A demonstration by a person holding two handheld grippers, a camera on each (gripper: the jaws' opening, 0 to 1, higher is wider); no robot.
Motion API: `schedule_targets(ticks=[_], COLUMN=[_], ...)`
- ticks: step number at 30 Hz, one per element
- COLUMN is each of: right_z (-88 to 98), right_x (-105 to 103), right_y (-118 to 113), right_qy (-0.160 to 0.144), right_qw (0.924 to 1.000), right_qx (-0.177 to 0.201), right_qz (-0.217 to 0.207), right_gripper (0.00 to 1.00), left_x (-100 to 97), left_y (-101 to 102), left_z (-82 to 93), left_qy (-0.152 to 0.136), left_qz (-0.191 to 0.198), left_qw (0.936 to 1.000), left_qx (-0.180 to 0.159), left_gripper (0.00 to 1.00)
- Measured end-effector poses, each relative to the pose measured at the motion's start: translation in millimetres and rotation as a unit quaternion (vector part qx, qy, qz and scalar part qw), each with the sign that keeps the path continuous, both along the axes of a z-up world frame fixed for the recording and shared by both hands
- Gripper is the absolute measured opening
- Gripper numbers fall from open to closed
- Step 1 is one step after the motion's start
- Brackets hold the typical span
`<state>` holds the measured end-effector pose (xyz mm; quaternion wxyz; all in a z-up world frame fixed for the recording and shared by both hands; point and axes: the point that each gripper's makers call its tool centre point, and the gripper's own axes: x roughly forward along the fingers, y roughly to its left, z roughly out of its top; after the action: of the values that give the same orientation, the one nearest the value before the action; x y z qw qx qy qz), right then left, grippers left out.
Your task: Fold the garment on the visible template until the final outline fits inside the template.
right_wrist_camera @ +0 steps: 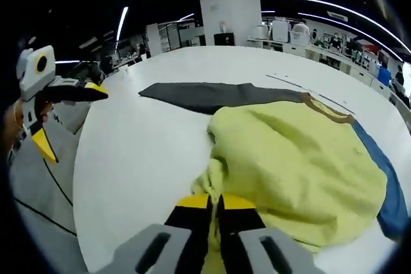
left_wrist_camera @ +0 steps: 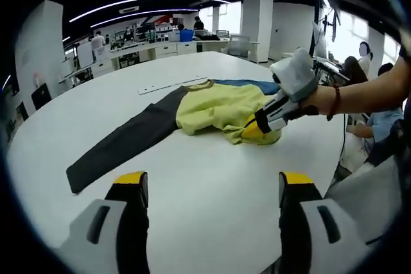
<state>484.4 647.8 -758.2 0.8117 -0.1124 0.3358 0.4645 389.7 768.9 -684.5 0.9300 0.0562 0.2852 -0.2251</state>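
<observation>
Yellow-tipped jaws of the left gripper [left_wrist_camera: 212, 187] rose from the bottom of the left gripper view, standing wide apart with bare tabletop between them and nothing held. They hovered over the near edge of the white table [left_wrist_camera: 212, 158], well apart from the garment [left_wrist_camera: 192, 110].

The garment lay on the table beyond those jaws. Its yellow-green body was bunched near the middle, a dark grey sleeve [left_wrist_camera: 122, 145] stretched flat toward the left of that view, and a blue sleeve [left_wrist_camera: 247, 85] extended behind the body. A brown collar band [left_wrist_camera: 199, 85] showed at the top edge of the body. A thin white strip [left_wrist_camera: 168, 85] lay on the table just beyond the collar.

The right gripper [left_wrist_camera: 257, 126] entered the left gripper view from the right, carried by a person's hand [left_wrist_camera: 318, 101], with its tips at the near right edge of the yellow-green fabric.

In the right gripper view, the right gripper [right_wrist_camera: 215, 206] had its jaws drawn together, clamped on a gathered fold of the garment [right_wrist_camera: 289, 165]. The dark grey sleeve [right_wrist_camera: 212, 94] lay flat beyond the body, and the blue sleeve [right_wrist_camera: 379, 171] ran along the right side. The left gripper [right_wrist_camera: 61, 117] appeared at the left of this view, jaws spread, off the edge of the table [right_wrist_camera: 141, 152].
</observation>
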Motion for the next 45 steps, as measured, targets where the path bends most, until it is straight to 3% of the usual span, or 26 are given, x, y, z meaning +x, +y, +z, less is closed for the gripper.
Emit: schedule_targets(ticks=[8, 14, 18, 24, 34, 40, 45], right_z=[53.3, 76.4, 79.2, 76.9, 80.5, 80.4, 81.5], right_x=[11, 27, 37, 48, 56, 61, 63], right_y=[1, -6, -11, -15, -21, -24, -25], right_qy=[-0.038, -0.047, -0.049, -0.024, -0.008, 0.001, 0.009], right_qw=[0.9985, 0.9978, 0.9979, 0.9975, 0.9953, 0.9945, 0.9935], right_qx=[0.034, 0.044, 0.043, 0.061, 0.083, 0.088, 0.094], right_qz=[0.021, 0.011, 0.002, -0.025, -0.049, -0.058, -0.064], right_gripper=[0.00, 0.00, 0.00, 0.00, 0.00, 0.00, 0.00], left_x=[12.8, 21.0, 27.8, 44.7, 79.9, 103.2, 116.3], left_y=[-9, -17, -21, -30, -57, -78, -89], left_z=[4.0, 3.3, 2.5, 0.7, -11.1, -14.6, -20.2], left_qy=[-0.018, -0.022, -0.023, -0.028, -0.031, -0.035, -0.032], left_qz=[-0.008, -0.017, -0.019, -0.015, -0.016, -0.016, -0.019], left_qw=[0.9998, 0.9996, 0.9995, 0.9994, 0.9988, 0.9970, 0.9970], left_qx=[-0.005, -0.004, -0.007, -0.015, -0.035, -0.067, -0.068], left_gripper=[0.73, 0.69, 0.65, 0.60, 0.53, 0.42, 0.39])
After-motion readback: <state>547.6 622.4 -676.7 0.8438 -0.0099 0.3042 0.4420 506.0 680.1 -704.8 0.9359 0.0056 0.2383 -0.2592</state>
